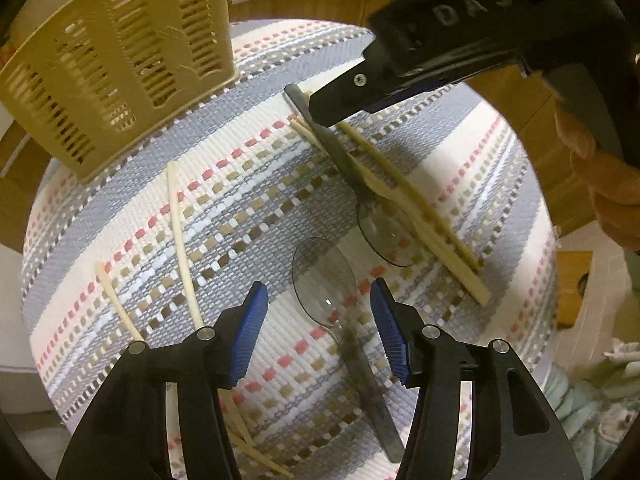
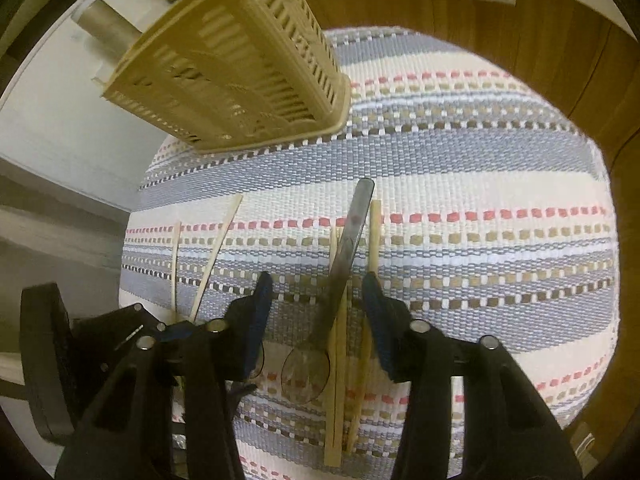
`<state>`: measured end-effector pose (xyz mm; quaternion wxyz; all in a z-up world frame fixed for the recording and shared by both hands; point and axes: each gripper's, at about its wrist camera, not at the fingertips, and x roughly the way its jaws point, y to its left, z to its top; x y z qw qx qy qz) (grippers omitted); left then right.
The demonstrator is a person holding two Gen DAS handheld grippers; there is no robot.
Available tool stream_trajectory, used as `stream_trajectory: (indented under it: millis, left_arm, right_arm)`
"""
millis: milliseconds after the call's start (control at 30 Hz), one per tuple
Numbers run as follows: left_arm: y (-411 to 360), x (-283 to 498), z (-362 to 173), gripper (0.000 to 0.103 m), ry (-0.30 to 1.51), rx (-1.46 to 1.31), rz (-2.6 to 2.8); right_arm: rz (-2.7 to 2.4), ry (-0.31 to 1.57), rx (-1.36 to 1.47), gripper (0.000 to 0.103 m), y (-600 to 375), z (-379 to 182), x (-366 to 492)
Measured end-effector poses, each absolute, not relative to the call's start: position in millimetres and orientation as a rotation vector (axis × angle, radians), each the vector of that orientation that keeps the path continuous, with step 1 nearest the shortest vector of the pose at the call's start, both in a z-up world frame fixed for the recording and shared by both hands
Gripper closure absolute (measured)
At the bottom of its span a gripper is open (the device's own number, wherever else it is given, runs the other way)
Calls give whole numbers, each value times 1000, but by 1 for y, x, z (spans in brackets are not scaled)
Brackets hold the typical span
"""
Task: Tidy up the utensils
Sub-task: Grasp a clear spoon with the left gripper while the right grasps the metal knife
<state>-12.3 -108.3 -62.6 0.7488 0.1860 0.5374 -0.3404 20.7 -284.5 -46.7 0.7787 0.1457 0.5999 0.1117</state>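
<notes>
Low in the left view, our left tongs (image 1: 318, 312) stand spread around one spoon (image 1: 320, 276); low in the right view, our right tongs (image 2: 318, 312) stand spread around a second spoon (image 2: 344, 264). We count six chopsticks (image 1: 182, 236) on the striped mat (image 1: 500, 184). One basket (image 1: 120, 60) stands upper left. Only the left view shows a hand (image 1: 608, 184).

"DAS" stands raised on the right gripper (image 1: 320, 114).
</notes>
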Motion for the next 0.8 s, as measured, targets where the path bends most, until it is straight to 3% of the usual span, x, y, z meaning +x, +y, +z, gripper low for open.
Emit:
stream_trajectory:
  millis: [567,667,733,800]
  left_arm:
    - [-145,-12,-82,54,1136,508,-693]
    - [-147,-17,-81,58,1134,498,-700]
    - [-145,-16,-80,59,1136,492,-706]
    - [-146,-16,-80,59,1138,502,-715]
  right_arm:
    - [163,1366,279,76,-271,-72,58]
    - [146,1385,244,76,-267,-75,57]
    - [123,1387,234,83,-266,-77,57]
    - [111,1384,232,83,-265,-77,60]
